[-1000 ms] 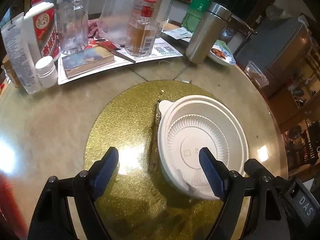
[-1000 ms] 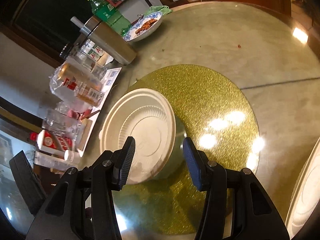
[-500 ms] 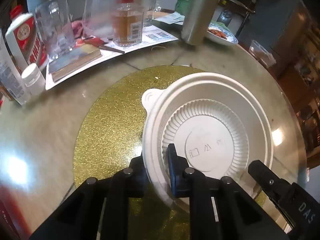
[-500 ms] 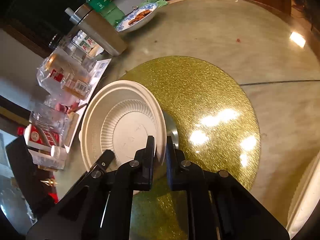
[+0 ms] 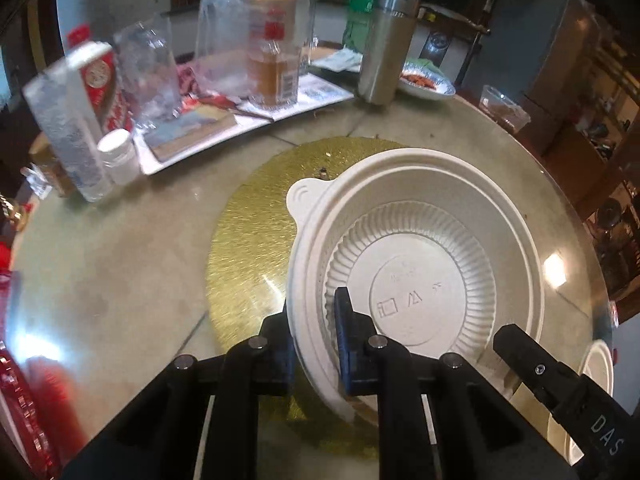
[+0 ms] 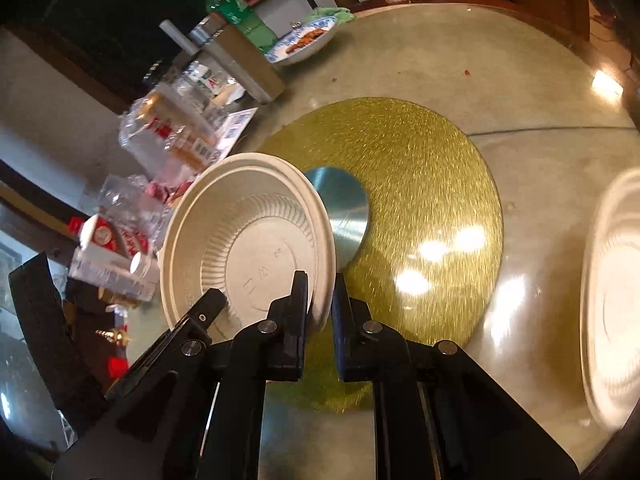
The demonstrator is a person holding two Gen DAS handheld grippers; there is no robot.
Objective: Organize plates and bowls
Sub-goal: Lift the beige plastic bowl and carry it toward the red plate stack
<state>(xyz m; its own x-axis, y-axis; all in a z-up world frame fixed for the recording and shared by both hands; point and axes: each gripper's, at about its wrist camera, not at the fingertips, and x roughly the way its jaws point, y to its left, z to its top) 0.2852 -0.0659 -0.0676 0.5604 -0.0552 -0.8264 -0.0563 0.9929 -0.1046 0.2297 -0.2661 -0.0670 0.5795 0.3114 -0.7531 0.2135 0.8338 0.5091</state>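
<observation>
A white disposable bowl [image 5: 420, 264] with a ribbed base is held tilted above the gold turntable disc [image 5: 248, 232]. My left gripper [image 5: 316, 344] is shut on its near left rim. My right gripper [image 6: 320, 304] is shut on the opposite rim of the same bowl [image 6: 240, 240]. The bowl is lifted clear of the gold disc [image 6: 420, 184], and a silver centre hub [image 6: 344, 212] shows beneath it. A second white bowl [image 6: 612, 292] lies blurred on the table at the right edge of the right wrist view; it also shows in the left wrist view [image 5: 596, 368].
The round marble table [image 5: 100, 264] carries clutter at the back: a glass mug [image 5: 148, 72], a liquor bottle [image 5: 276, 64], a steel flask [image 5: 384, 48], a green bottle [image 5: 362, 4], a plate of food [image 5: 424, 80], white boxes [image 5: 72, 112] and a pill jar [image 5: 118, 156].
Both grippers closed on opposite rims of the bowl and raised it off the gold disc, tilting it; the silver hub under it is now uncovered.
</observation>
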